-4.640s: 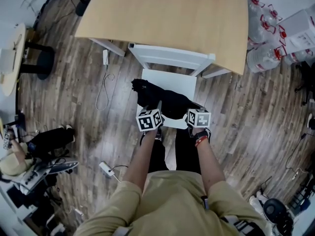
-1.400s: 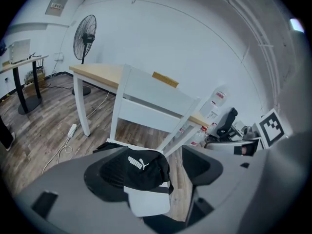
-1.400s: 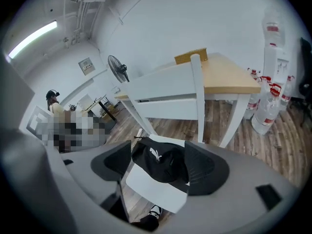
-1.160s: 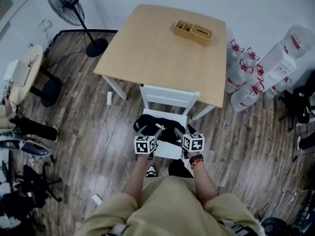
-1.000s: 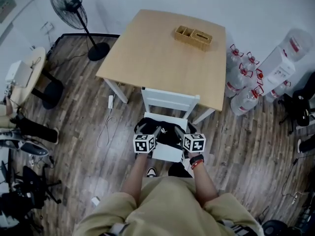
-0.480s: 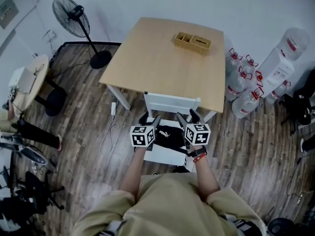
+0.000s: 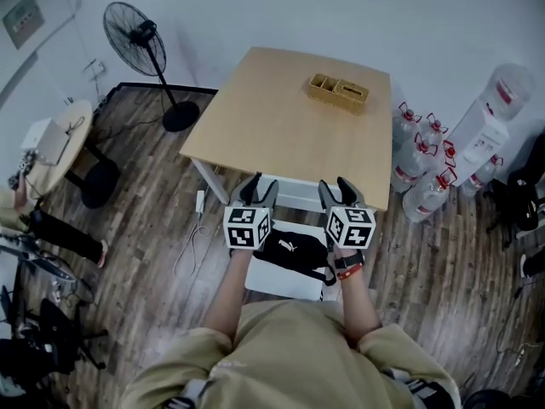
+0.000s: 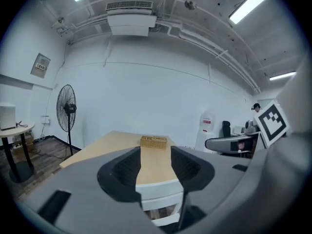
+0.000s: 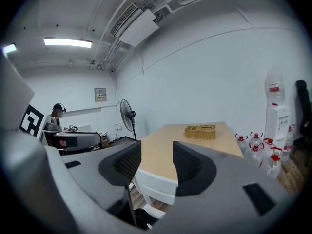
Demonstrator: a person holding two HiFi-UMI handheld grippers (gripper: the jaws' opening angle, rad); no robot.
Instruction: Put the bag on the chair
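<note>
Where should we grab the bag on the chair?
Probably its left and right ends, from above: the bag lies flat across the chair seat, long side left to right, and the backrest blocks the far side.

The left forearm [image 7: 228,286] and right forearm [image 7: 358,295] are stretched forward side by side. The left gripper [image 7: 258,191] and right gripper [image 7: 335,189] are held abreast, tipped slightly downward. Their jaws have just been closing and stand partly apart, with nothing gripped.
</note>
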